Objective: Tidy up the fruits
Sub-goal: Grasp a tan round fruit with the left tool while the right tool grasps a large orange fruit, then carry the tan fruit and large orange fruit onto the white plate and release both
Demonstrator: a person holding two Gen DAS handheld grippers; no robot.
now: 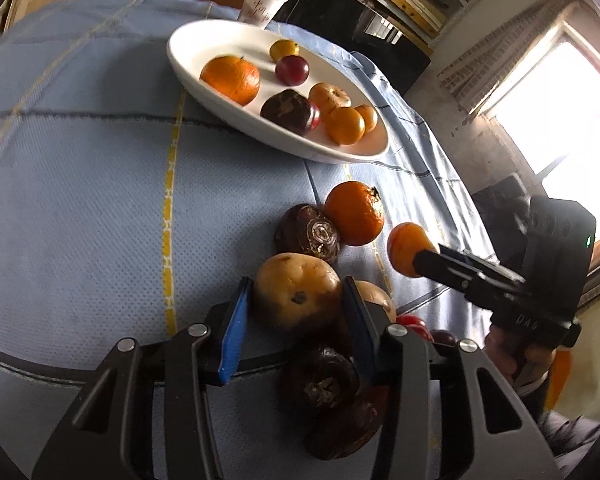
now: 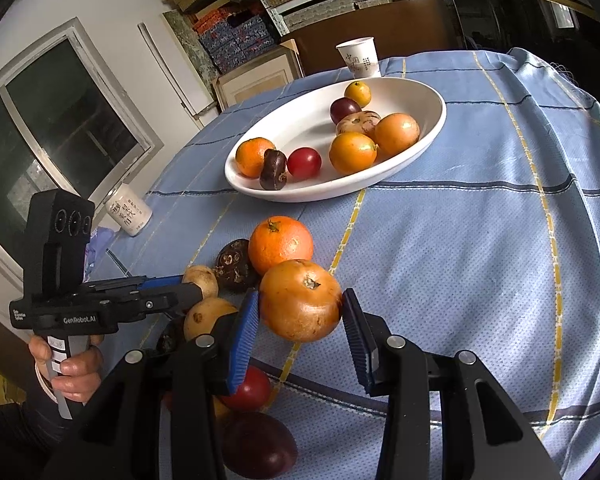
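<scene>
A white oval plate (image 1: 204, 68) (image 2: 428, 136) holds several fruits: oranges, red plums, a dark brown one. A pile of loose fruit lies on the blue cloth nearer me. My left gripper (image 1: 298, 300) is shut on a tan spotted fruit (image 1: 296, 294), which also shows in the right wrist view (image 2: 200, 278). My right gripper (image 2: 300, 306) is shut on an orange-tan round fruit (image 2: 300, 300), seen in the left wrist view (image 1: 406, 248) held above the cloth. A mandarin (image 1: 354, 212) (image 2: 280, 244) and a dark brown fruit (image 1: 308, 232) (image 2: 234, 260) lie beside them.
A paper cup (image 1: 260, 4) (image 2: 358, 56) stands behind the plate. A white jar (image 2: 128, 212) stands at the table's left edge. Red and dark fruits (image 2: 256, 440) lie under my right gripper. Shelves and a window lie beyond the table.
</scene>
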